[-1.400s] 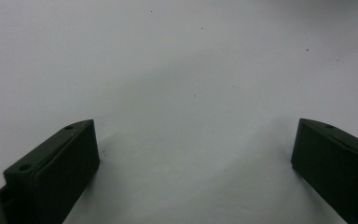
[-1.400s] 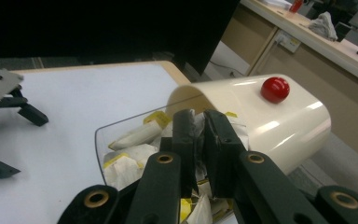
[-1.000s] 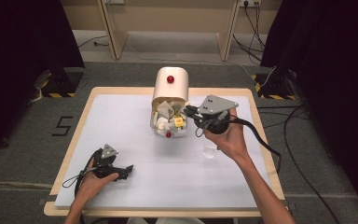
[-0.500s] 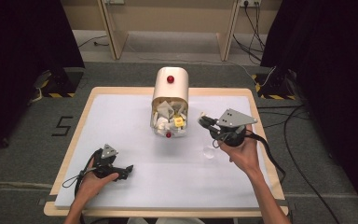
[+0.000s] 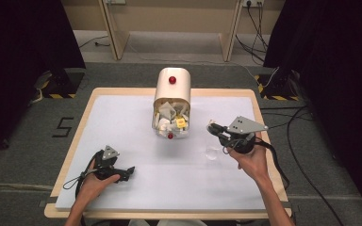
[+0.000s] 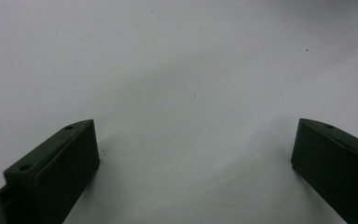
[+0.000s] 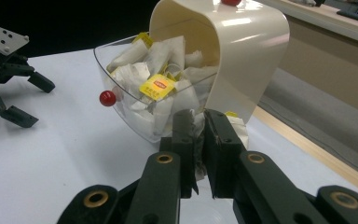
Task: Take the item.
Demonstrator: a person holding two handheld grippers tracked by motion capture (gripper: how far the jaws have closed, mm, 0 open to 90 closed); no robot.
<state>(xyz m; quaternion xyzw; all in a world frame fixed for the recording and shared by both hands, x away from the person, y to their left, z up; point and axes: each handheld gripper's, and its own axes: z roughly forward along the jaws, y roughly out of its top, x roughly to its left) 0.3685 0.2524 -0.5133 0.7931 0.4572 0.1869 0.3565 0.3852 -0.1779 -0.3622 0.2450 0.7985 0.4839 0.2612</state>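
Observation:
A cream tea bag dispenser point(image 5: 172, 87) stands at the back middle of the white table point(image 5: 118, 122). Its clear front bin point(image 7: 135, 109) is tipped open, full of white tea bags with yellow tags point(image 7: 157, 86). My right gripper point(image 5: 213, 128) hovers right of the bin, jaws pointing left. In the right gripper view the right gripper point(image 7: 198, 119) is shut on a white tea bag point(image 7: 196, 140), just in front of the bin. My left gripper point(image 5: 128, 172) rests on the table near the front left. In the left gripper view the left gripper point(image 6: 193, 154) is open with bare table between the jaws.
A red knob point(image 5: 170, 136) sticks out from the bin's front and another point(image 5: 172, 79) sits on the dispenser's top. A small clear round thing point(image 5: 212, 153) lies on the table below my right gripper. The table's wooden edge point(image 5: 264, 141) runs close on the right.
My right gripper has moved right and down, away from the bin's opening, with the tea bag in its jaws. The left gripper has stayed where it was.

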